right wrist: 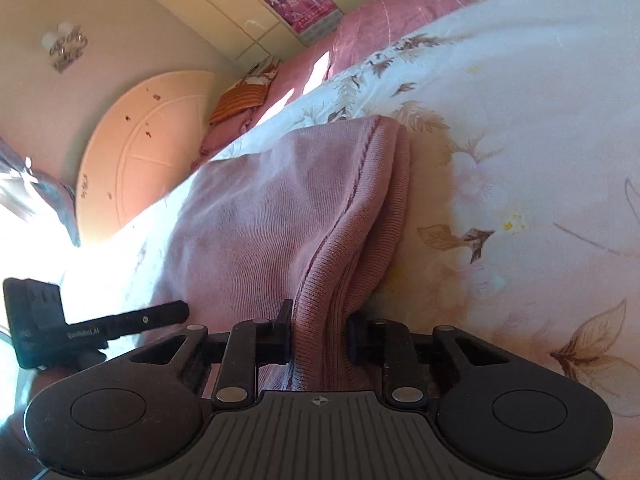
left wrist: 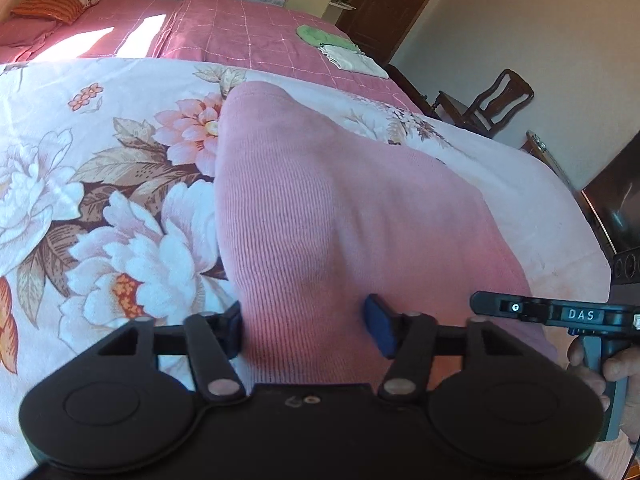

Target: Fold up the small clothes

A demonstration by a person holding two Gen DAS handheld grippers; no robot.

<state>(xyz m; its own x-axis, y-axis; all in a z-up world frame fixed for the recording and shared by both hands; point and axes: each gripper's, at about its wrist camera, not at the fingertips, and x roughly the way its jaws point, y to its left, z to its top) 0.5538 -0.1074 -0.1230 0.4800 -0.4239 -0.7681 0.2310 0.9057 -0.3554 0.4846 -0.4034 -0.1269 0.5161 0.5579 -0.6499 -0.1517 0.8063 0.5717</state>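
A pink knit garment (left wrist: 320, 220) lies on the floral quilt (left wrist: 100, 184), its near edge reaching both grippers. The right gripper (right wrist: 319, 334) pinches a bunched fold of the garment (right wrist: 332, 280) between its pads. The left gripper (left wrist: 306, 326) straddles the garment's near corner, half closed; its pads seem to touch the cloth, though a firm grip cannot be told. A green cloth (left wrist: 320, 36) lies well beyond the quilt.

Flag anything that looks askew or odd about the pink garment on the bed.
Nothing damaged. The pink garment lies bunched, its thick ribbed edge doubled into uneven folds on the floral sheet, not flat.
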